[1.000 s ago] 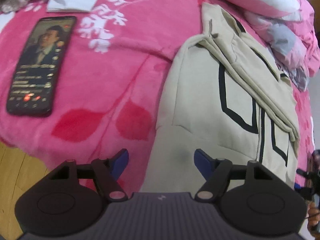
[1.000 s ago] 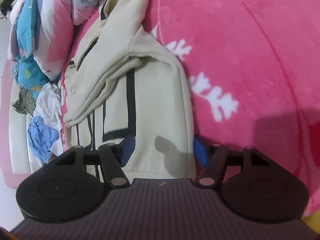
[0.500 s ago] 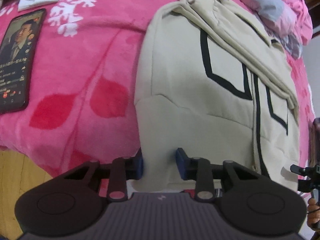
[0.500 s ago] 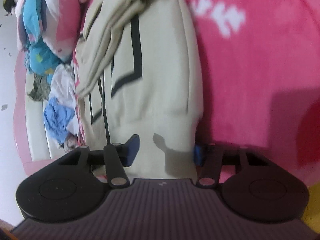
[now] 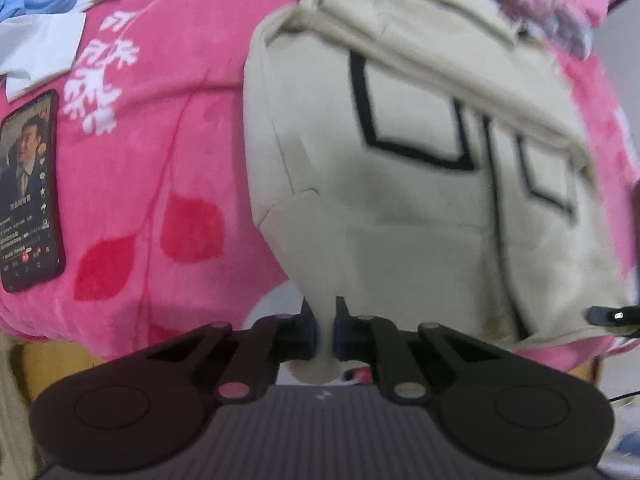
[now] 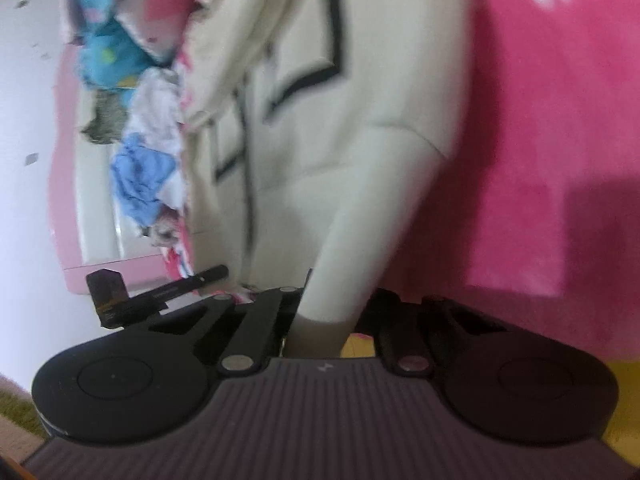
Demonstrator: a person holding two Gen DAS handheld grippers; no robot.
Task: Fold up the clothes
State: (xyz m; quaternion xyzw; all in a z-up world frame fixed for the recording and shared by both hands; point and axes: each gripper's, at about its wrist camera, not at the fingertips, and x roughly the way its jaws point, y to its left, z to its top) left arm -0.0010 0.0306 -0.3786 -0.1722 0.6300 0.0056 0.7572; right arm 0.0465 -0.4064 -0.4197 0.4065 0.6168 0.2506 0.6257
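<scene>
A cream zip-up hoodie [image 5: 400, 184] with black line patterns lies on a pink blanket [image 5: 168, 152], its sleeves folded across the chest. My left gripper [image 5: 325, 330] is shut on the hem at one bottom corner, and the cloth bunches between its blue pads. In the right wrist view the same hoodie [image 6: 360, 128] runs away from the camera. My right gripper [image 6: 328, 312] is shut on the other bottom corner of the hem, with the fabric pinched and pulled up from the bed.
A phone [image 5: 30, 196] with a lit screen lies on the blanket to the left. White and blue clothes [image 5: 40, 28] sit at the far left corner. A pile of bedding and clothes [image 6: 132, 128] lines the far side by a pink bed frame [image 6: 64, 184].
Both grippers went from open astride the hem to shut on it. The hem corners have lifted off the blanket and both cameras moved closer over the hoodie.
</scene>
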